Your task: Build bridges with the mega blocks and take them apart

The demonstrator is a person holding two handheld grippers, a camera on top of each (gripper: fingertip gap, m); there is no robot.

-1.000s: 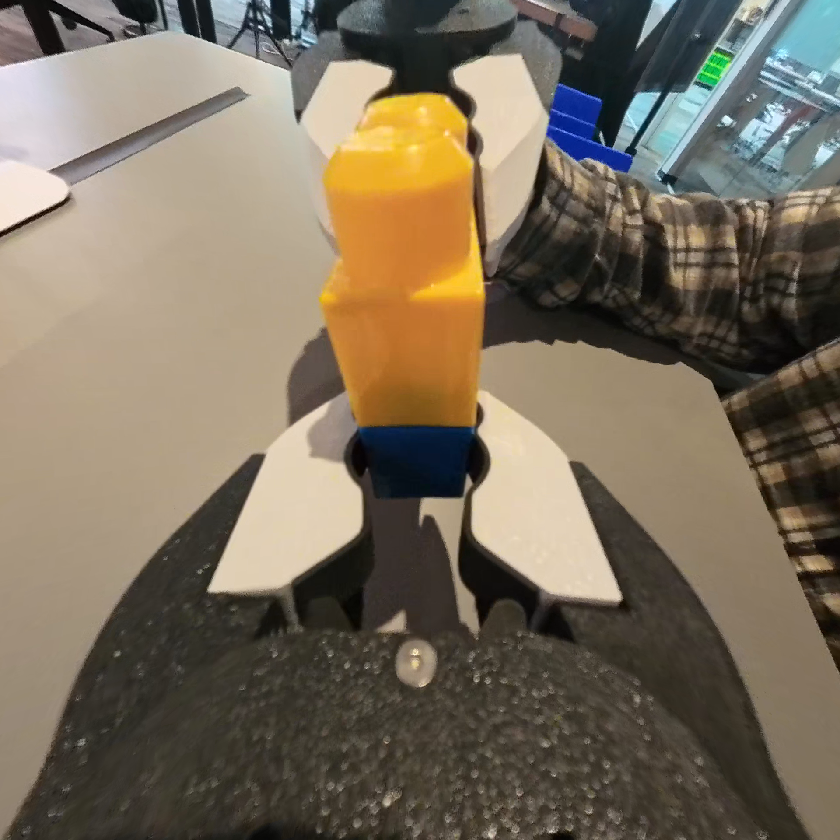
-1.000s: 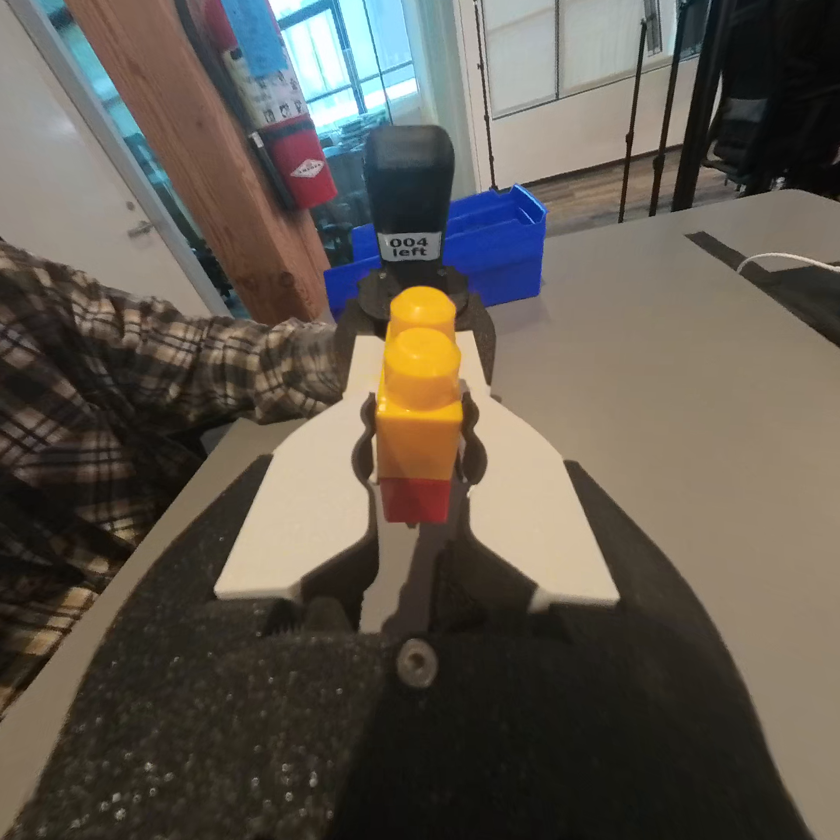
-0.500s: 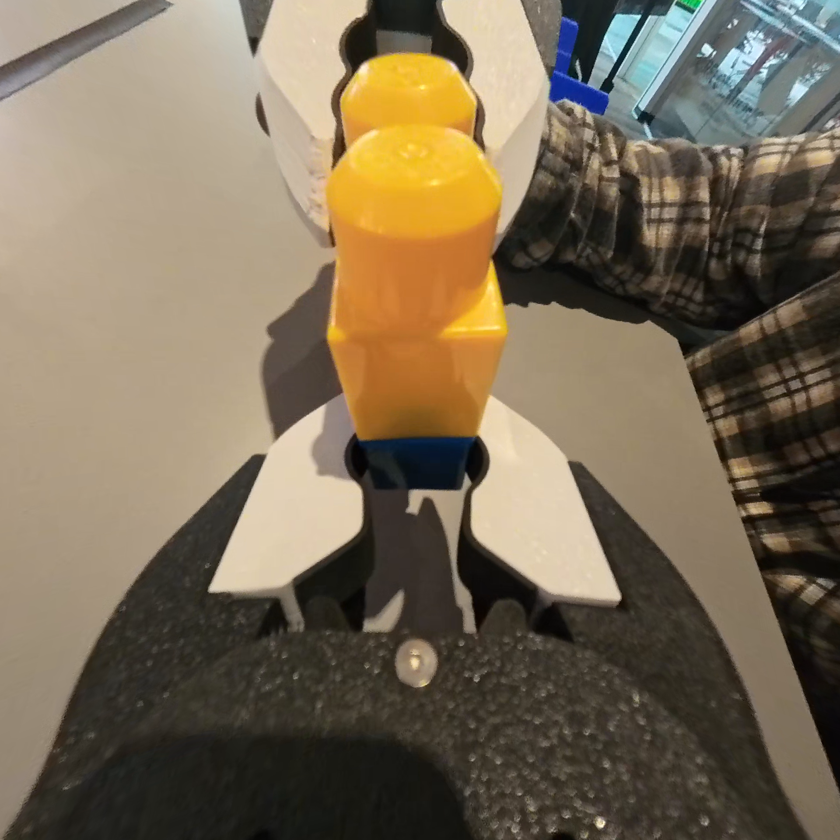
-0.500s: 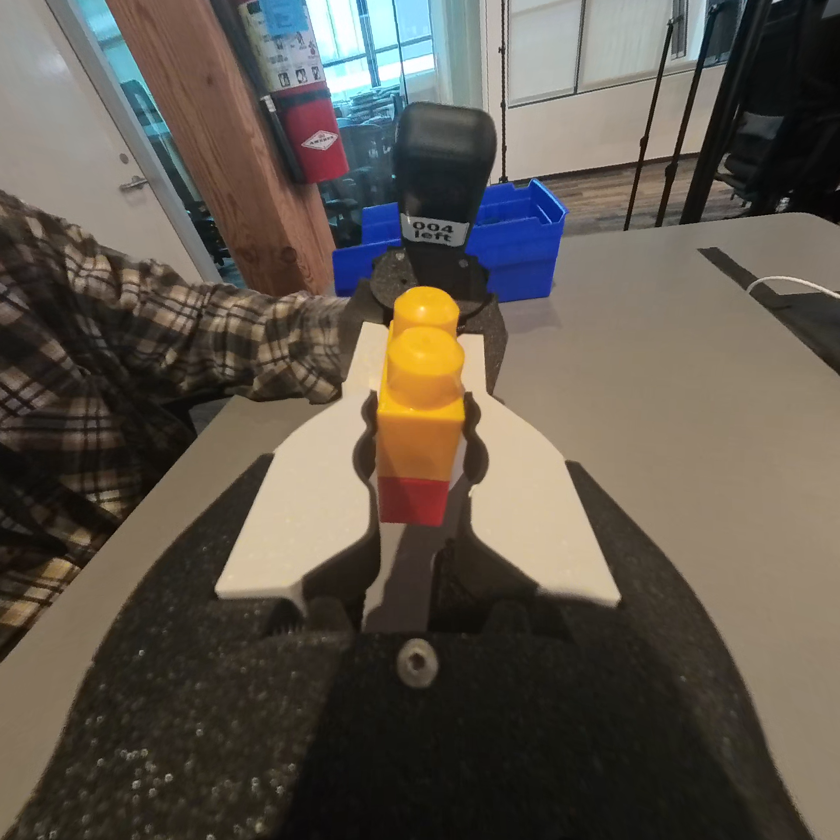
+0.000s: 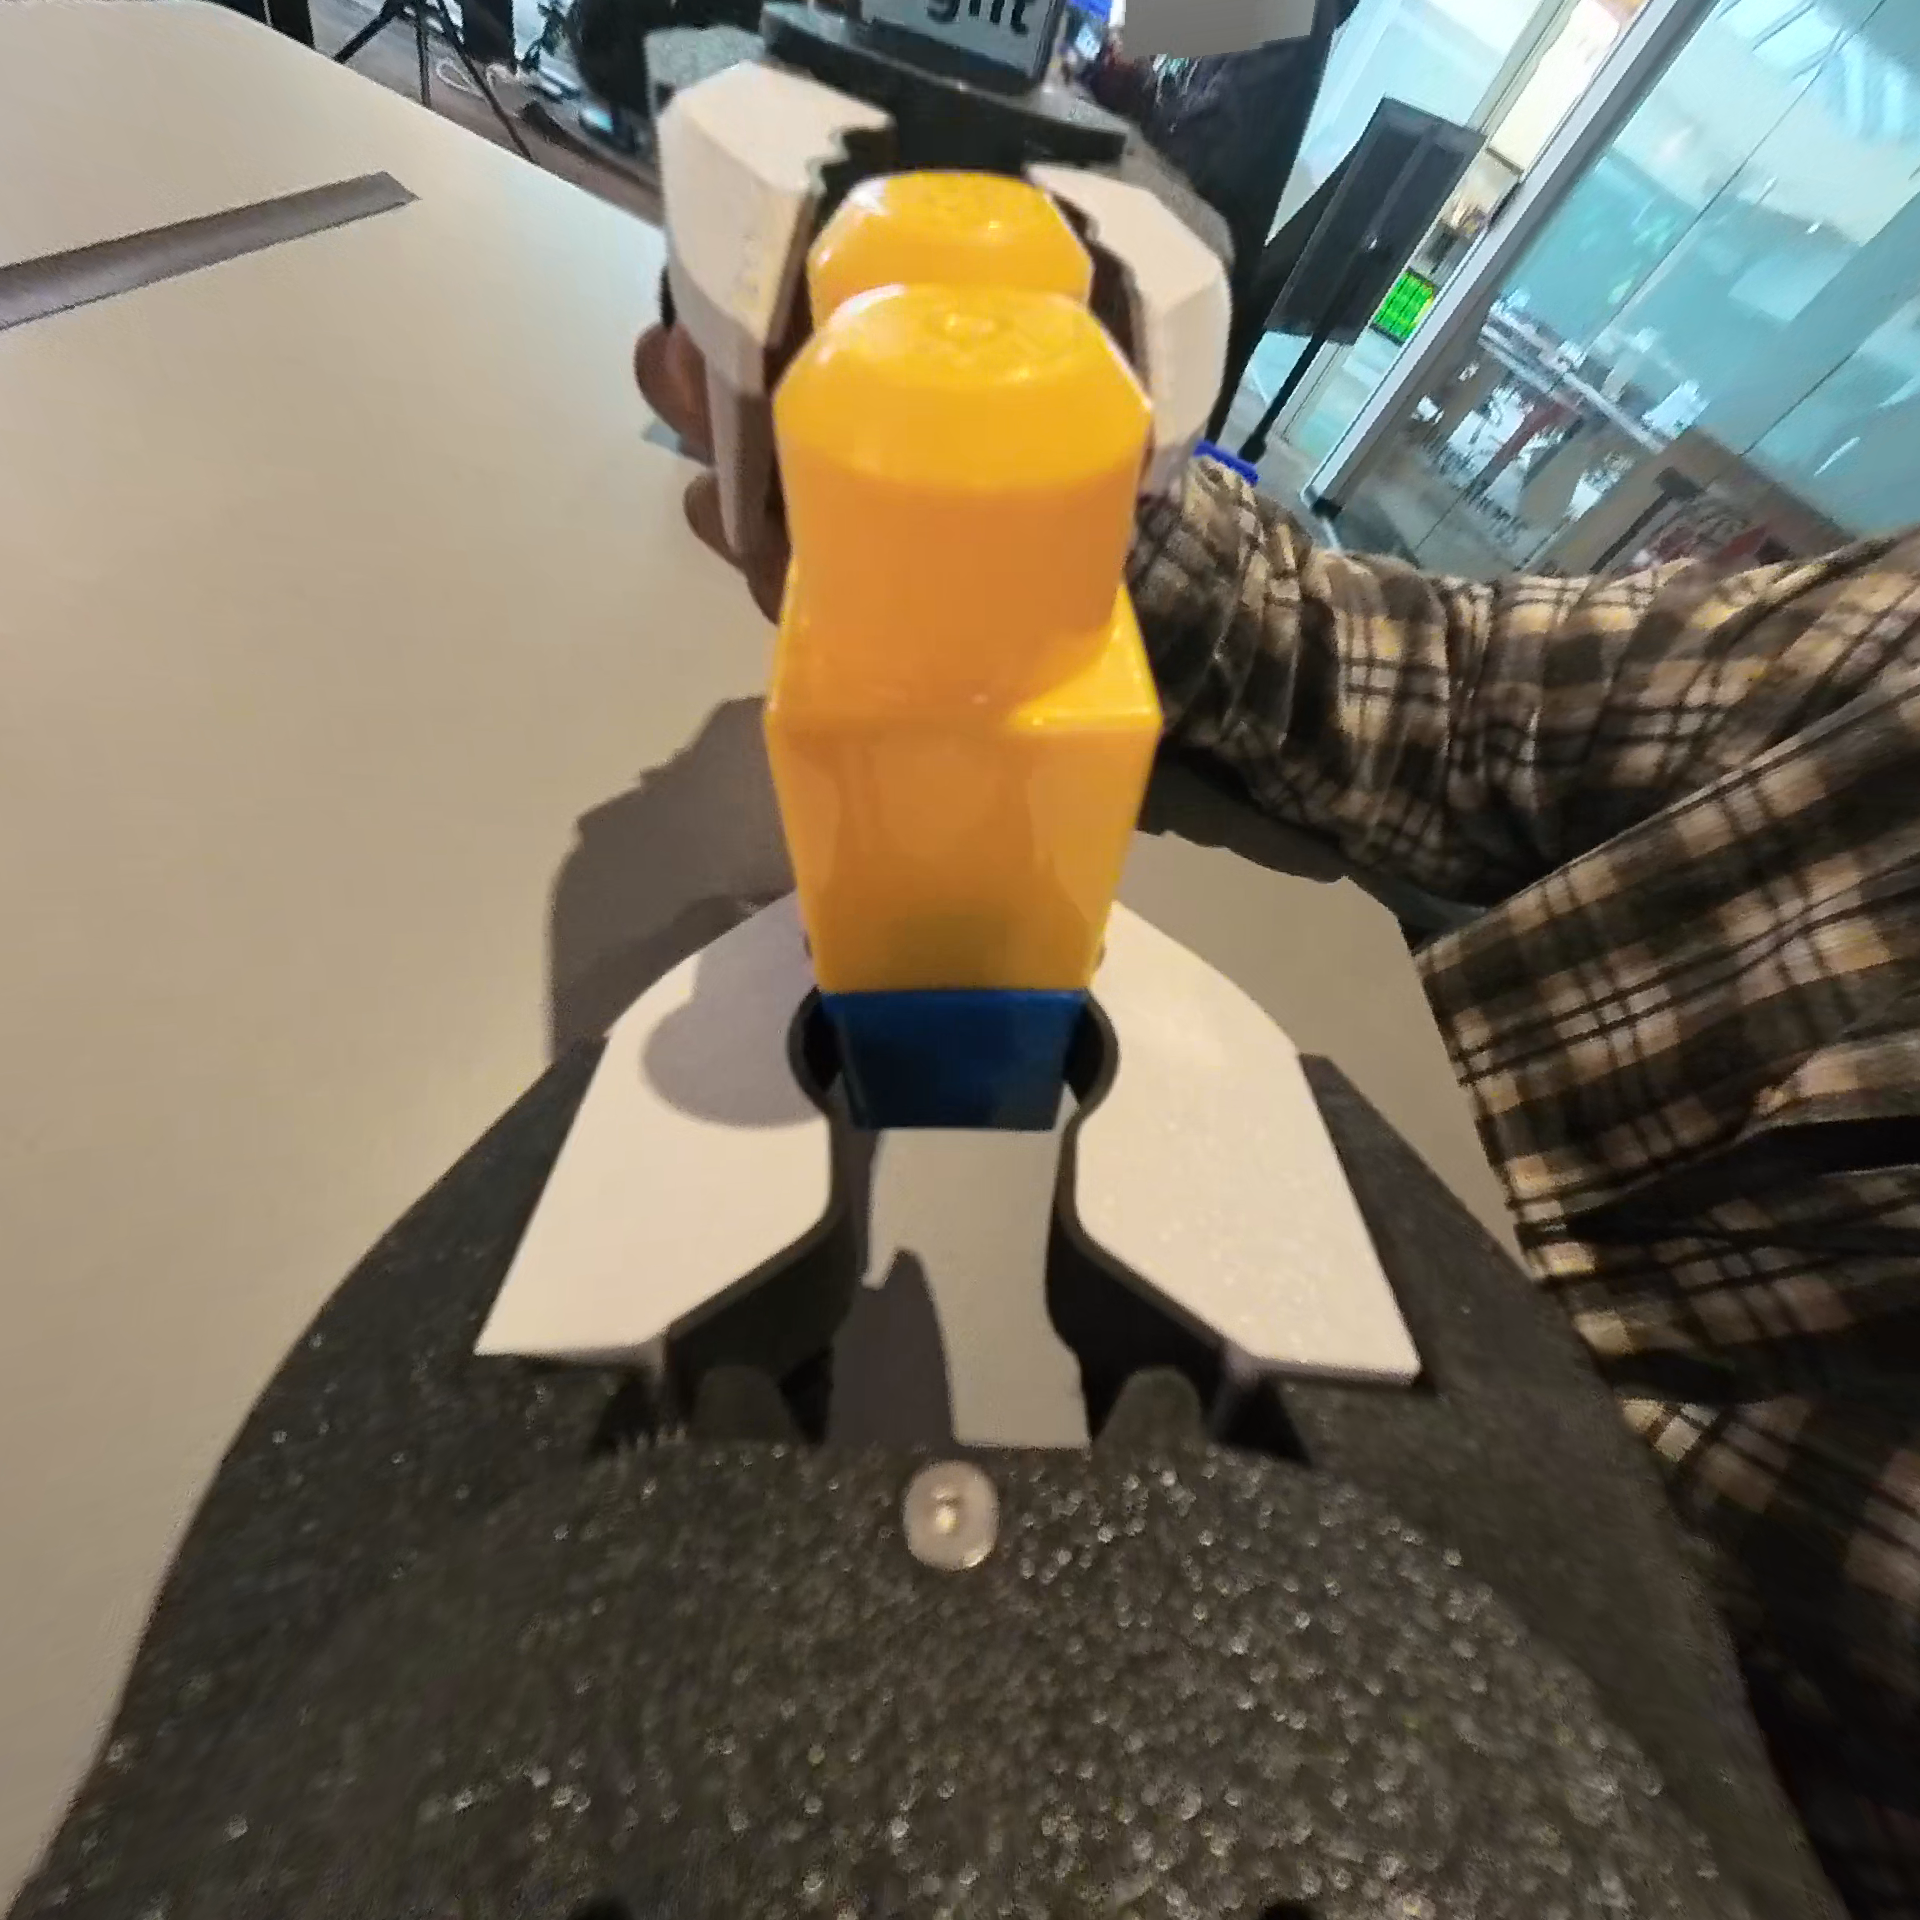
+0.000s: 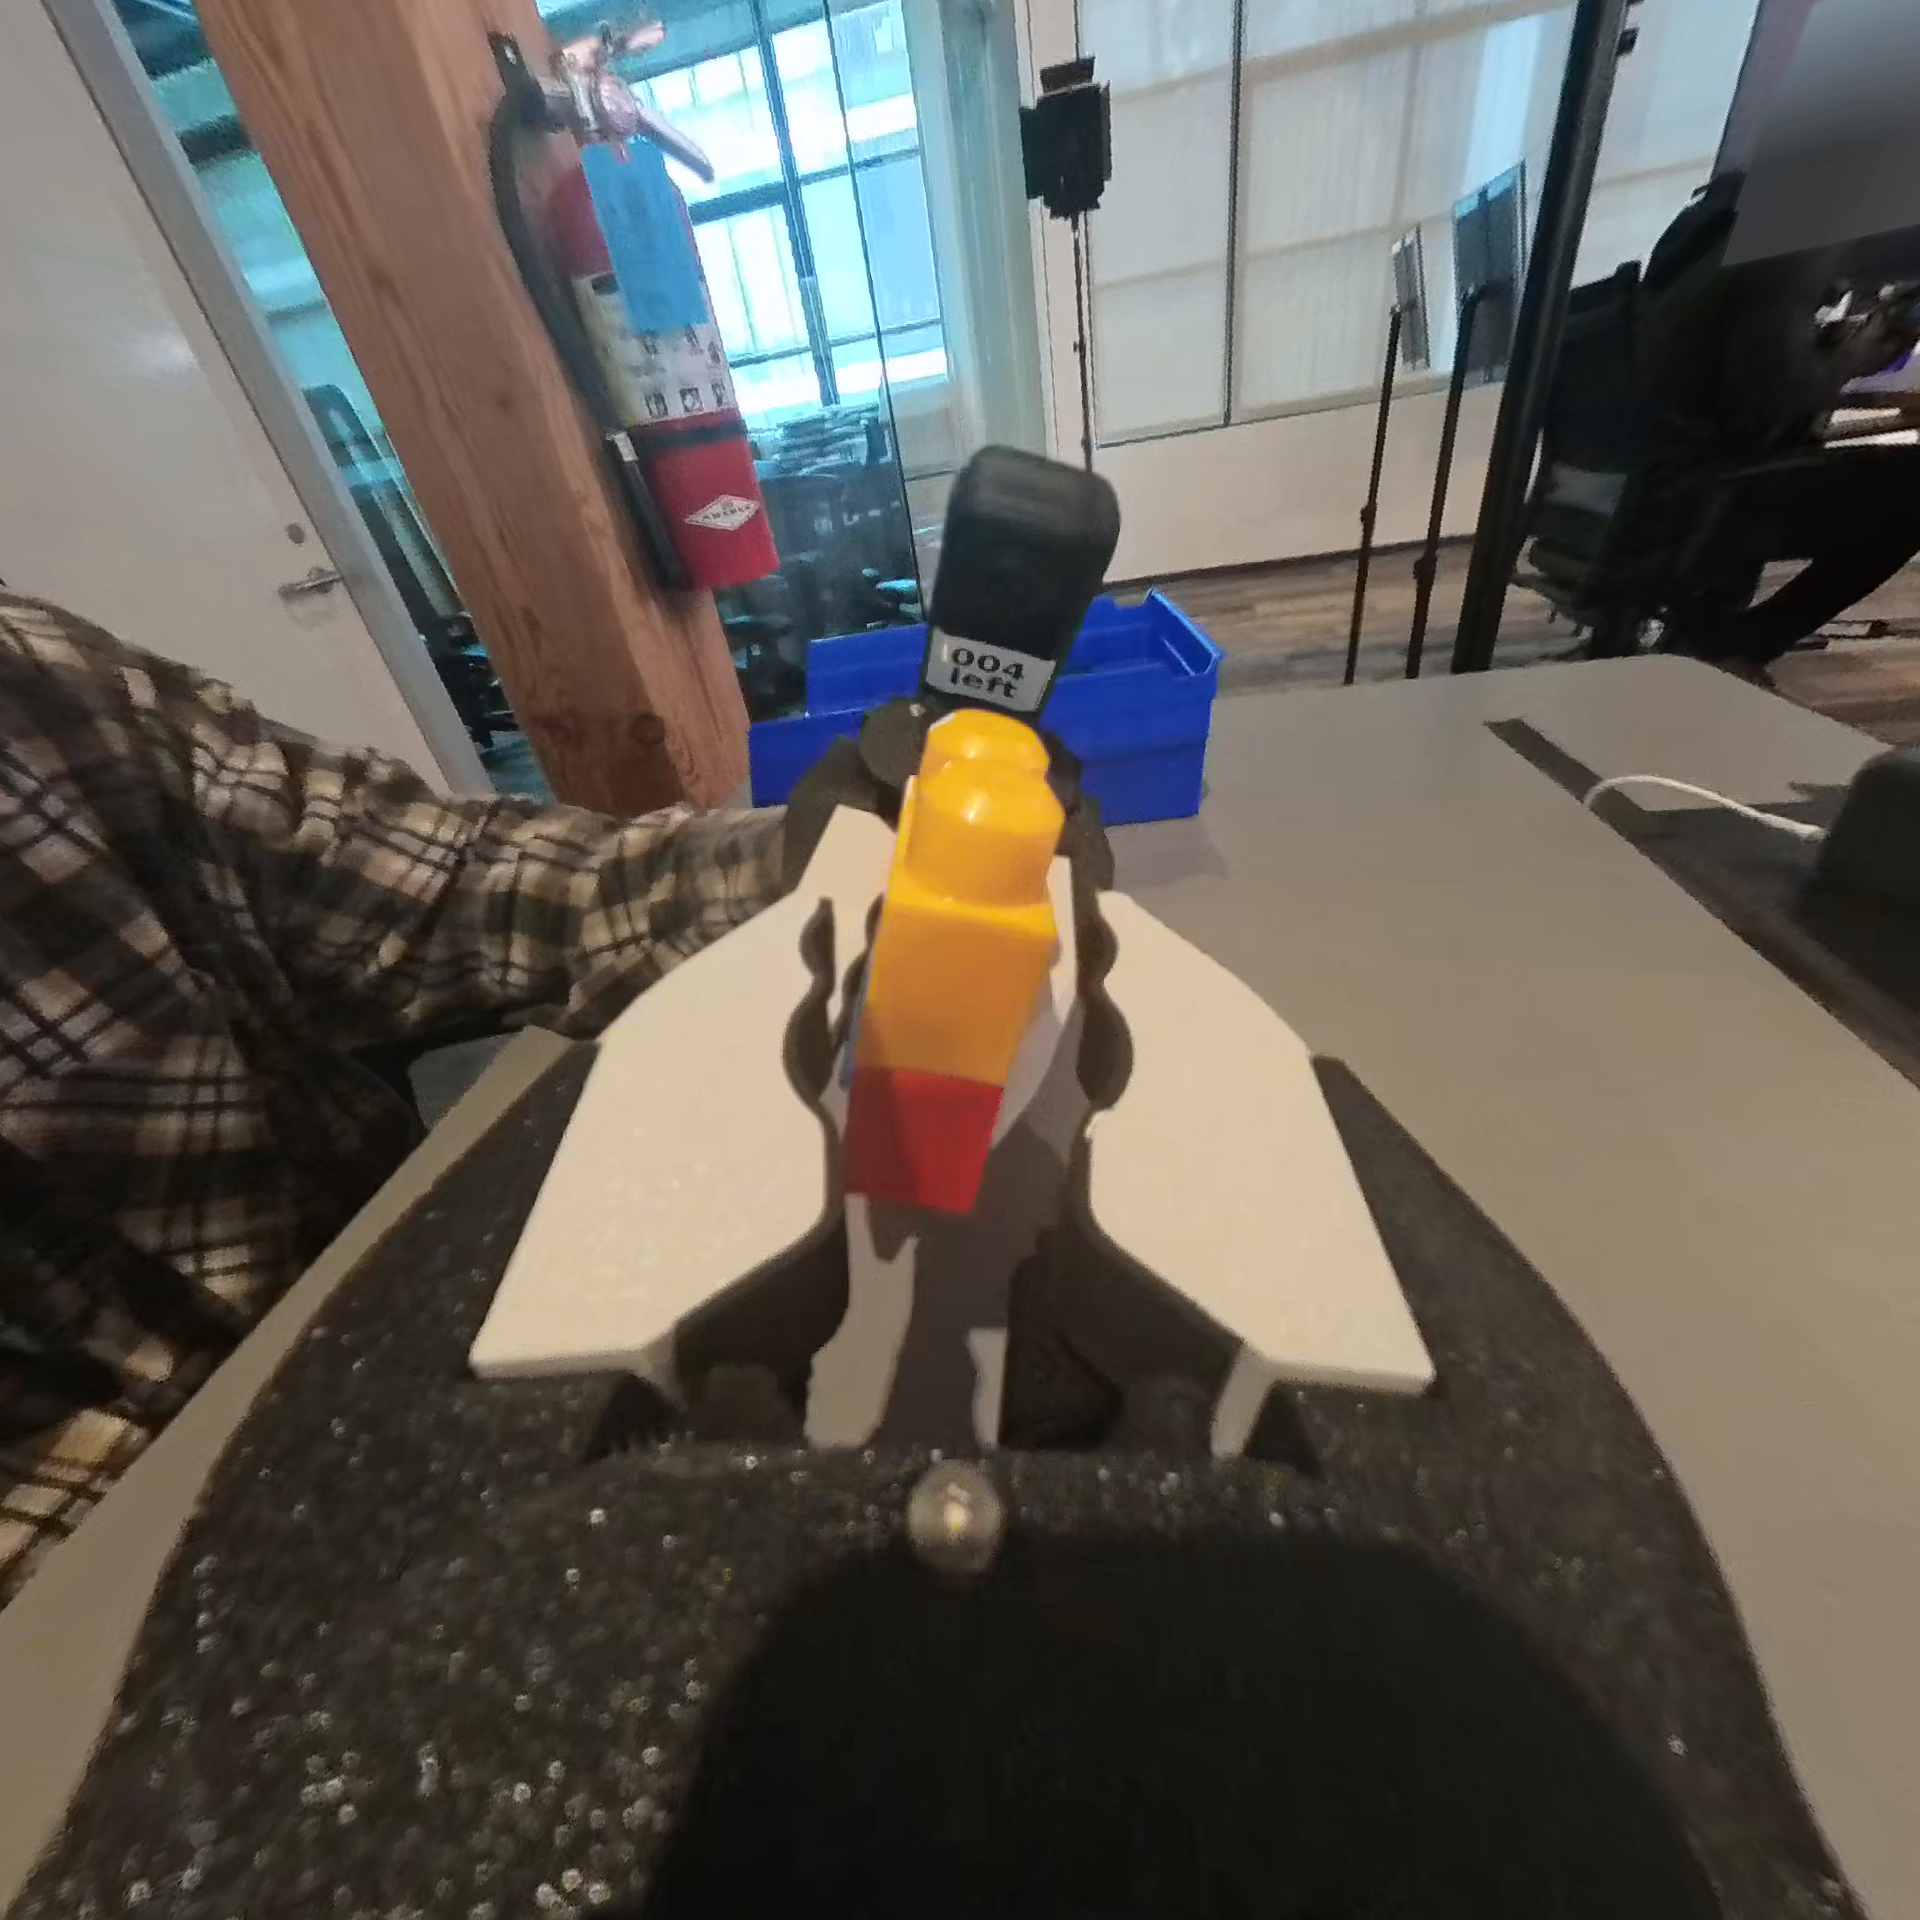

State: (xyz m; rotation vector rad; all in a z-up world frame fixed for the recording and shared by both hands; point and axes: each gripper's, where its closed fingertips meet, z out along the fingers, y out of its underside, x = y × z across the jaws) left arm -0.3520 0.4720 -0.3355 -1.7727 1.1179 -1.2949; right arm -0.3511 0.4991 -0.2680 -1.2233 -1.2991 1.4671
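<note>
in the left wrist view the left gripper [image 5: 951, 1049] is clamping a blue block [image 5: 951, 1060] that sits under the near end of a yellow block [image 5: 961, 717]; beyond it the right gripper [image 5: 935, 260] is meeting the far end, with a plaid sleeve [image 5: 1507, 707] reaching in over the grey table [image 5: 260, 727]. in the right wrist view that gripper's fingers are pressing a red block [image 6: 920, 1143] under the same yellow piece, a blue bin [image 6: 1132, 707] standing behind. the bridge is being held off the table from both ends, so this is looking like the taking-apart step; next, one side is needing to twist or pull its leg free while the other is bracing.
</note>
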